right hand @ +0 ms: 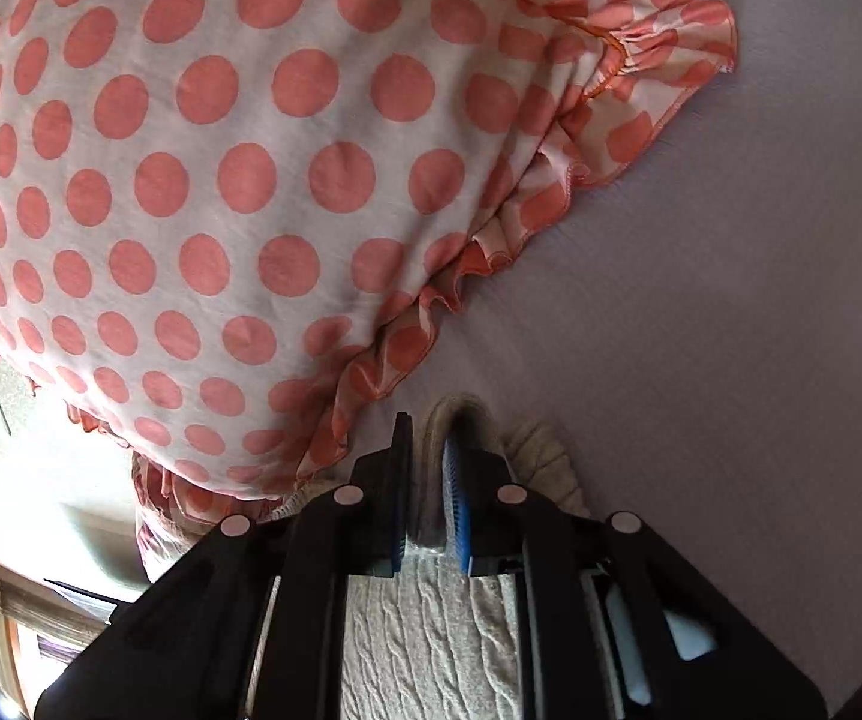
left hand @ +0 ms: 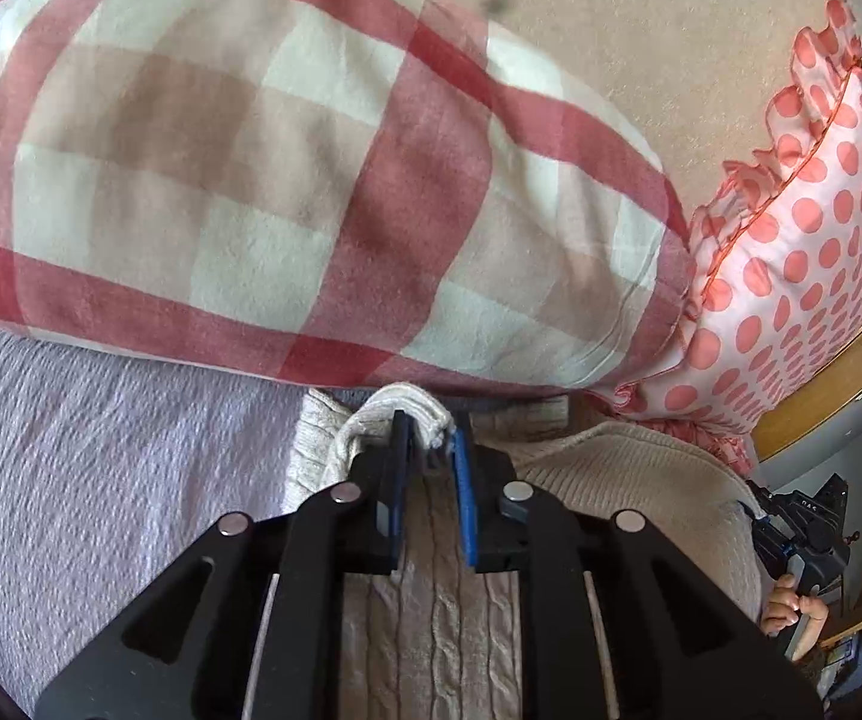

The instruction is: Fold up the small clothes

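L gripper [left hand: 431, 432]: jaws nearly together, clamped on a bunched fold of the beige cable-knit sweater [left hand: 431, 618] at its far edge; a lump of knit pokes up betw the blue pads. Sweater runs back under the gripper toward the camera and spreads off to the right, lying on the lavender bedspread [left hand: 101, 480]. Directly ahead, touching or nearly touching the pinched edge, sits the red-and-white checked pillow [left hand: 251, 180], blocking the way fwd. To its right, pressed against it, the polka-dot pillow [left hand: 802, 276] w/ ruffled trim, leaning on a wooden headboard [left hand: 838, 384]. Far right of the L view, the other hand [left hand: 790, 612] w/ its device shows.

R gripper [right hand: 428, 438]: jaws narrowly apart, clamped on a thick roll of the same sweater; knit bulges past the right pad and lies below the gripper. Just left and ahead, the polka-dot pillow's ruffle hangs close to the left finger [right hand: 401, 456], can't tell if touching. Right side is bare bedspread.
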A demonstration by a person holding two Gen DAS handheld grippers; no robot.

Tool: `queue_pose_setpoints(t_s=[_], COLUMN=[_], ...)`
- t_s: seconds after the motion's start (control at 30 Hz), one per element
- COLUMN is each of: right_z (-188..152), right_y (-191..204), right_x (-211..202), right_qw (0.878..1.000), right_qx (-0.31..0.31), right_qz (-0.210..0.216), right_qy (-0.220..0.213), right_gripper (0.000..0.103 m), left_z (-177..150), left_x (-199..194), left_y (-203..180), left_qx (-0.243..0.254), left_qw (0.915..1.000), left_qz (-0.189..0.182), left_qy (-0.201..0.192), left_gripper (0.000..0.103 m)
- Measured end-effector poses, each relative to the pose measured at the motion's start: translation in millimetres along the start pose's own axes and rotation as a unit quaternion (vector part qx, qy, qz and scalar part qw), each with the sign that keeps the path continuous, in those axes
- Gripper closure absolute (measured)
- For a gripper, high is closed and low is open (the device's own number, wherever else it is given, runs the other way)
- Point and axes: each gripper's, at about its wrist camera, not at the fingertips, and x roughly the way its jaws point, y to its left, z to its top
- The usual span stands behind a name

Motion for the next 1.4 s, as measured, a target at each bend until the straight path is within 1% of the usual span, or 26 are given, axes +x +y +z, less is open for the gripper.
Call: queue_pose_setpoints(t_s=[0.03,0.07,0.1,0.13,0.17,0.23,0.3,0.4,0.47,0.53,0.63,0.73,0.83,0.93,0.97,1.0,1.03,1.07,1.1,1.13,1.2,1.23,1.3,1.33,1.37,1.4], right_z=[-1,-2,-3,-7,-10,-20,-34,-61,-72,-78,-85,-88,-85,-87,-90,-94,-99,-105,-114,-124,-144,-152,-165,-172,-180,-182], right_y=[4,8,14,18,21,26,28,32,35,32,31,23,17,24,31,39,51,64,77,91,113,120,124,121,121,122], right_x=[-6,-13,-24,-36,-48,-60,-61,-51,-39,-25,-25,-31,-40,-49,-48,-46,-42,-37,-31,-23,-6,3,26,40,43,43], right_qw=[1.0,1.0,0.999,0.997,0.995,0.993,0.993,0.991,0.989,0.987,0.984,0.985,0.984,0.976,0.972,0.969,0.966,0.964,0.96,0.953,0.933,0.922,0.902,0.888,0.876,0.873], right_qx=[-0.006,-0.015,-0.026,-0.038,-0.053,-0.079,-0.098,-0.128,-0.143,-0.154,-0.176,-0.171,-0.16,-0.171,-0.181,-0.196,-0.217,-0.24,-0.267,-0.3,-0.358,-0.379,-0.406,-0.421,-0.443,-0.446], right_qz=[0.007,0.01,0.0,-0.009,-0.004,0.01,0.029,0.049,0.034,-0.008,-0.007,0.024,0.074,0.132,0.146,0.148,0.136,0.111,0.081,0.039,-0.046,-0.074,-0.145,-0.18,-0.189,-0.193], right_qy=[-0.003,-0.009,-0.032,-0.061,-0.085,-0.082,-0.05,-0.002,0.017,0.033,0.02,0.002,-0.001,0.003,0.01,0.018,0.025,0.028,0.029,0.028,0.013,0.013,0.032,0.048,0.033,0.032], right_gripper=[0.084,0.071,0.055,0.024,0.017,0.018,0.021,0.022,0.022,0.022,0.022,0.022,0.022,0.022,0.022,0.022,0.022,0.022,0.022,0.022,0.022,0.022,0.022,0.02,0.018,0.018], left_z=[1,1,0,-3,-6,-18,-32,-48,-57,-63,-67,-66,-66,-72,-75,-76,-77,-77,-76,-76,-76,-77,-78,-78,-78,-78], left_x=[-12,-26,-40,-53,-63,-79,-84,-78,-69,-56,-42,-37,-38,-44,-46,-47,-48,-48,-47,-46,-46,-46,-46,-44,-42,-39], left_y=[1,3,6,9,12,19,27,32,36,38,41,43,44,47,48,48,48,47,45,42,37,36,34,32,31,30], left_qx=[-0.002,-0.003,-0.004,-0.005,-0.005,-0.001,0.0,-0.005,-0.01,-0.021,-0.037,-0.048,-0.059,-0.063,-0.062,-0.062,-0.062,-0.06,-0.058,-0.056,-0.05,-0.047,-0.049,-0.049,-0.05,-0.054], left_qw=[0.9999,0.9996,0.999,0.9985,0.9982,0.9983,0.9988,0.9986,0.9982,0.997,0.9941,0.9932,0.9916,0.99,0.9899,0.9898,0.9898,0.9899,0.9901,0.9906,0.9919,0.9926,0.9932,0.9932,0.9931,0.993], left_qz=[-0.008,-0.017,-0.025,-0.03,-0.032,-0.038,-0.043,-0.051,-0.05,-0.053,-0.063,-0.074,-0.081,-0.092,-0.095,-0.097,-0.099,-0.098,-0.096,-0.091,-0.081,-0.076,-0.069,-0.065,-0.059,-0.052], left_qy=[-0.012,-0.024,-0.036,-0.045,-0.05,-0.044,-0.024,0.012,0.031,0.053,0.08,0.076,0.082,0.087,0.085,0.084,0.082,0.083,0.084,0.086,0.085,0.083,0.08,0.083,0.088,0.091], left_gripper=[0.08,0.071,0.067,0.06,0.053,0.049,0.048,0.047,0.047,0.047,0.047,0.047,0.046,0.046,0.046,0.045,0.044,0.042,0.04,0.038,0.037,0.037,0.039,0.045,0.057,0.064])
